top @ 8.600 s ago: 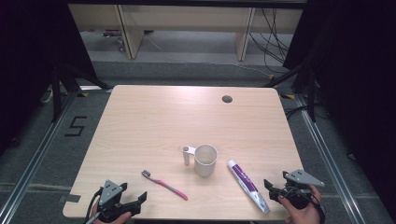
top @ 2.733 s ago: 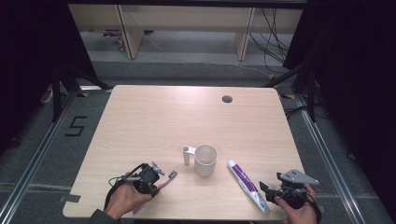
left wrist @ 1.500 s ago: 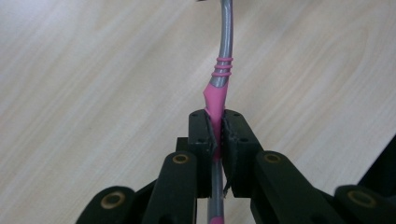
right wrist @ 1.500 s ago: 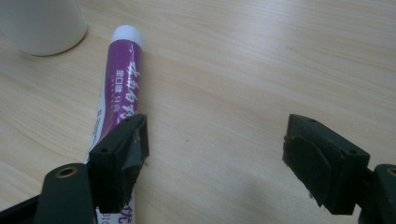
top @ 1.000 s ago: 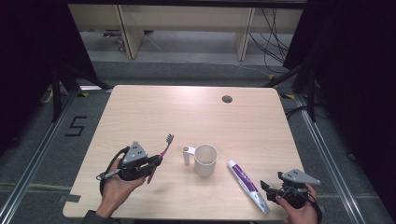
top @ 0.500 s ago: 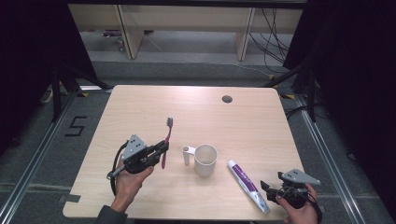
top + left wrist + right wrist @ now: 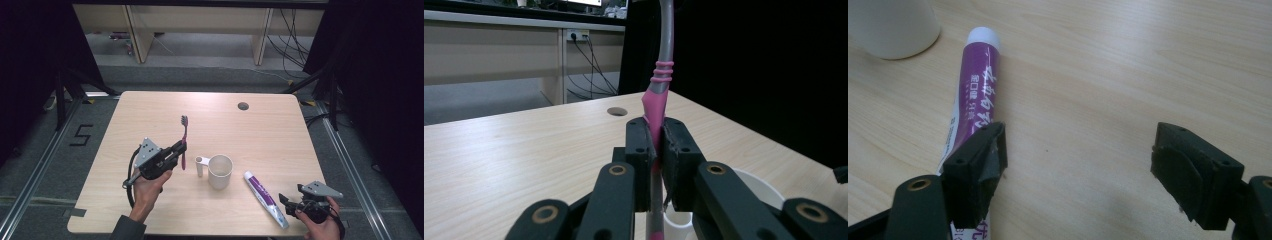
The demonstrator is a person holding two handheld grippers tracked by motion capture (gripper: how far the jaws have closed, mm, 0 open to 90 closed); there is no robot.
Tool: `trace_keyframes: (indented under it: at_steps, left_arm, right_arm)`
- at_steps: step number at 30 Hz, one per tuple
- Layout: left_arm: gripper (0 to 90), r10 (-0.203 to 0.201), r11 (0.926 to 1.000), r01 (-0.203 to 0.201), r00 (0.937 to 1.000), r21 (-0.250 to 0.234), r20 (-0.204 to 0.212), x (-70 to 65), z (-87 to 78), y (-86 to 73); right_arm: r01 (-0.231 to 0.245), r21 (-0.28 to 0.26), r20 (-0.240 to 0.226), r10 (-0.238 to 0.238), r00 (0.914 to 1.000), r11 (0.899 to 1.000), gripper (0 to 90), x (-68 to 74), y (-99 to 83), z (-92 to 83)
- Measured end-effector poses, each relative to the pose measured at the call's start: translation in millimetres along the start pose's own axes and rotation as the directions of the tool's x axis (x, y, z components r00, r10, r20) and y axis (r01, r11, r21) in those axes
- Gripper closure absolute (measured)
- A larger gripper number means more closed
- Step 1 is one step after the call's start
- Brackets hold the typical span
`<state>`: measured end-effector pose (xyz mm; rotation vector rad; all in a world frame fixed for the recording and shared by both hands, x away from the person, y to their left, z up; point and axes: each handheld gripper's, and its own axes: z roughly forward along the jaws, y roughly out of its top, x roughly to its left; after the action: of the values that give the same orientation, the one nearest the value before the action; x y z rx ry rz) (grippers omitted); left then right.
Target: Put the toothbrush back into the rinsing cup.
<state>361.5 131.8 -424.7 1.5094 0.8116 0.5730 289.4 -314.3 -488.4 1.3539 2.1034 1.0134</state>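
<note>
The left tool (image 7: 176, 150) is clamped on the pink handle of the toothbrush (image 7: 183, 141), which is held upright, bristles up, just left of the white cup (image 7: 220, 171) and clear of the table (image 7: 280, 130). The pickup is judged done; lowering the brush into the cup is left. The right tool (image 7: 1078, 175) is held with jaws apart, right of the cup, beside the purple toothpaste tube (image 7: 265, 197), untouched. Compared with half a second ago, the toothbrush is carried nearer the cup and stood straighter.
</note>
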Motion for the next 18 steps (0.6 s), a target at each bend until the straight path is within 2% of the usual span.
trace_keyframes:
  at_steps: [4, 5, 6, 7, 8, 9, 10, 18]
  left_arm:
    - [82.1, -0.005, 0.9998, 0.005, 1.0, -0.021, 0.007, -3.5, 4.9, 3.1]
    - [82.1, 0.003, 0.9996, -0.003, 1.0, -0.027, 0.009, -3.9, 6.5, 3.9]
    - [82.1, 0.006, 0.9994, -0.006, 0.9999, -0.034, 0.008, -4.9, 8.0, 4.6]
    - [82.1, -0.006, 0.9994, 0.007, 0.9998, -0.034, 0.021, -6.0, 9.3, 5.0]
    - [82.1, -0.011, 0.9989, 0.012, 0.9995, -0.046, 0.031, -7.1, 10.8, 5.3]
    - [82.1, 0.005, 0.9984, -0.003, 0.9993, -0.056, 0.038, -7.8, 12.3, 5.7]
    - [82.1, 0.013, 0.999, -0.012, 0.9993, -0.042, 0.035, -10.6, 15.5, 6.5]
    - [82.1, 0.0, 0.9974, 0.004, 0.9988, -0.072, 0.05, -12.2, 27.1, 9.8]
  right_arm:
    - [0.009, 0.002, 0.005, -0.009, 0.9999, 1.0, 23.1, -0.6, -0.1, 0.0]
    - [-0.028, 0.012, -0.003, 0.028, 0.9996, 1.0, 23.1, 2.3, -0.1, -0.5]
    - [-0.036, 0.017, -0.003, 0.036, 0.9993, 0.999, 23.1, 2.7, 0.0, -0.7]
    - [-0.036, 0.017, -0.003, 0.036, 0.9993, 0.999, 23.1, 2.7, 0.0, -0.7]
    - [0.008, 0.004, 0.006, -0.008, 0.9999, 1.0, 23.1, -0.6, 0.2, -0.1]
    - [0.007, 0.004, 0.006, -0.007, 1.0, 1.0, 23.1, -0.6, 0.0, -0.3]
    - [0.004, -0.005, 0.007, -0.004, 1.0, 1.0, 23.1, -0.3, 0.1, 0.2]
    - [0.002, 0.0, 0.005, -0.002, 1.0, 1.0, 23.1, -0.9, -0.1, 0.5]
